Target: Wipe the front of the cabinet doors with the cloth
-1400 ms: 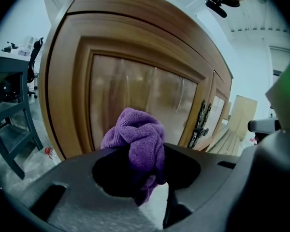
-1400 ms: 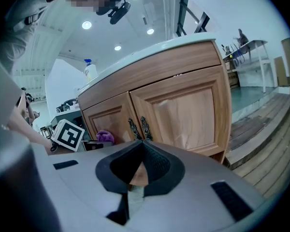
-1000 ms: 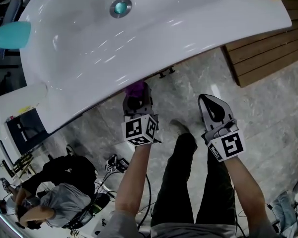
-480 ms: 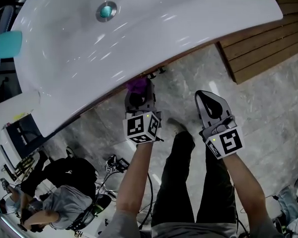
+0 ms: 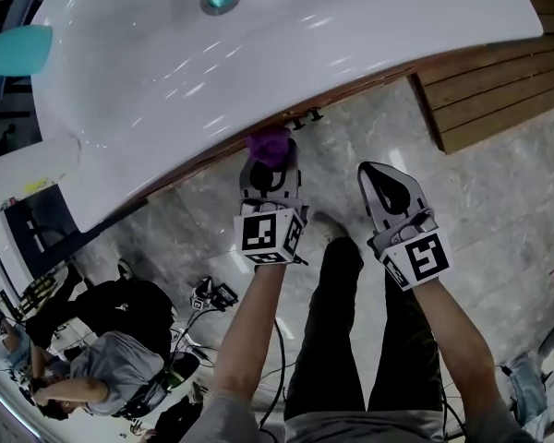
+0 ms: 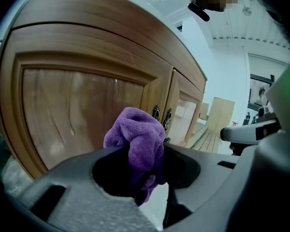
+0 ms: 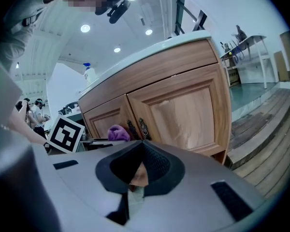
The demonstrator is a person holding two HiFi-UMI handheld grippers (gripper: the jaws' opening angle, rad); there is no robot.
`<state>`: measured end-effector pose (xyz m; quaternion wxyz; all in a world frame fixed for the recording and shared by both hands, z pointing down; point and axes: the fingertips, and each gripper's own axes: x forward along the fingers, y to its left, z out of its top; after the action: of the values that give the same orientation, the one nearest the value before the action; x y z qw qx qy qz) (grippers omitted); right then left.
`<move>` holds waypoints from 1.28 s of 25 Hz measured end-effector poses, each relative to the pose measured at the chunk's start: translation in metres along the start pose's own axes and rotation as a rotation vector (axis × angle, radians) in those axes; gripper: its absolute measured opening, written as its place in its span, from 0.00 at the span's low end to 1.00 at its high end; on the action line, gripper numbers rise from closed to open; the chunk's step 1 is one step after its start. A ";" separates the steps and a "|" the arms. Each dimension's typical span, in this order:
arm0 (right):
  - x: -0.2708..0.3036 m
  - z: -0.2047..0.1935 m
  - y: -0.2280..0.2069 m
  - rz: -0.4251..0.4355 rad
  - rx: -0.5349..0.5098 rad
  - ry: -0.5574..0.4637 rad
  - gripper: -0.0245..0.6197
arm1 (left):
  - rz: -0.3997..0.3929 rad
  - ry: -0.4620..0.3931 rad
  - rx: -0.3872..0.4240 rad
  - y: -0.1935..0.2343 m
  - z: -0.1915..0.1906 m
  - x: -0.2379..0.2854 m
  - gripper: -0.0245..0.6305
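Cloth (image 6: 135,134): purple, bunched, clamped between jaws of left gripper (image 6: 140,164), just before left cabinet door (image 6: 77,115), near door handles (image 6: 162,120); contact unconfirmed. Right gripper (image 7: 137,167): jaws together, empty, apart from doors.

The sink basin (image 5: 305,53) overhangs the cabinet doors (image 6: 82,110); the floor (image 5: 499,210) alongside seems open.

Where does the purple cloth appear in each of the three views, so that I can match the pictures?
Head view: the purple cloth is at upper centre, under the sink rim, at the left gripper tip.
Left gripper view: the cloth is central, clamped between the jaws.
Right gripper view: the cloth is a small lump, left of centre.
Shared landmark: the dark door handles, just right of the cloth in every view.
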<state>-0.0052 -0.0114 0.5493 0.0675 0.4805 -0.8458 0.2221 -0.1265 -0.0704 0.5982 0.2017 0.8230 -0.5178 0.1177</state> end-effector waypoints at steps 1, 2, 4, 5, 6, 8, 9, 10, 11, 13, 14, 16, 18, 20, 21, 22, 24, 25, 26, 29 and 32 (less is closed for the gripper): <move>0.002 -0.001 0.004 0.007 -0.002 0.003 0.05 | 0.002 -0.003 0.004 0.002 0.000 -0.004 0.25; 0.004 -0.002 0.009 0.013 -0.004 0.007 0.05 | 0.004 -0.005 0.010 0.005 0.000 -0.009 0.25; 0.008 -0.004 0.018 0.025 -0.008 0.012 0.05 | 0.010 -0.006 0.024 0.012 -0.001 -0.019 0.25; 0.011 -0.005 0.023 0.032 -0.009 0.014 0.05 | 0.016 -0.005 0.027 0.018 -0.003 -0.025 0.25; 0.013 -0.006 0.028 0.040 -0.011 0.017 0.05 | 0.025 -0.004 0.029 0.023 -0.004 -0.030 0.25; 0.019 -0.008 0.038 0.058 -0.015 0.021 0.05 | 0.048 -0.004 0.027 0.036 -0.007 -0.041 0.25; 0.021 -0.009 0.044 0.065 -0.016 0.023 0.05 | 0.057 -0.003 0.025 0.042 -0.009 -0.046 0.25; 0.024 -0.009 0.049 0.072 -0.018 0.024 0.05 | 0.065 -0.001 0.022 0.048 -0.011 -0.051 0.25; 0.027 -0.010 0.055 0.077 -0.019 0.025 0.05 | 0.072 0.003 0.018 0.054 -0.015 -0.055 0.25; 0.032 -0.013 0.065 0.090 -0.024 0.030 0.05 | 0.092 0.015 0.004 0.066 -0.025 -0.063 0.25; 0.034 -0.014 0.069 0.097 -0.027 0.032 0.05 | 0.105 0.023 -0.004 0.073 -0.031 -0.067 0.25; 0.039 -0.016 0.077 0.109 -0.034 0.034 0.05 | 0.141 0.040 -0.021 0.088 -0.044 -0.075 0.25; 0.043 -0.017 0.081 0.116 -0.040 0.037 0.05 | 0.180 0.058 -0.043 0.103 -0.056 -0.082 0.25; 0.046 -0.019 0.083 0.118 -0.042 0.040 0.05 | 0.214 0.082 -0.062 0.118 -0.070 -0.087 0.25; 0.048 -0.019 0.084 0.118 -0.043 0.040 0.05 | 0.227 0.096 -0.066 0.124 -0.077 -0.088 0.25; 0.050 -0.020 0.085 0.117 -0.044 0.041 0.05 | 0.237 0.108 -0.069 0.131 -0.083 -0.089 0.25; 0.054 -0.020 0.086 0.115 -0.048 0.040 0.05 | 0.251 0.126 -0.072 0.142 -0.092 -0.088 0.25; 0.056 -0.020 0.086 0.114 -0.050 0.038 0.05 | 0.257 0.131 -0.074 0.147 -0.096 -0.086 0.25; 0.058 -0.020 0.086 0.112 -0.052 0.036 0.05 | 0.264 0.136 -0.079 0.152 -0.099 -0.084 0.25; 0.062 -0.022 0.086 0.108 -0.053 0.033 0.05 | 0.274 0.143 -0.083 0.164 -0.106 -0.078 0.25; 0.068 -0.025 0.084 0.107 -0.057 0.026 0.05 | 0.268 0.145 -0.070 0.170 -0.109 -0.070 0.25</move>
<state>-0.1146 -0.0162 0.5678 0.0801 0.4293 -0.8753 0.2075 -0.3082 -0.0300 0.7028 0.2495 0.7285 -0.6107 0.1847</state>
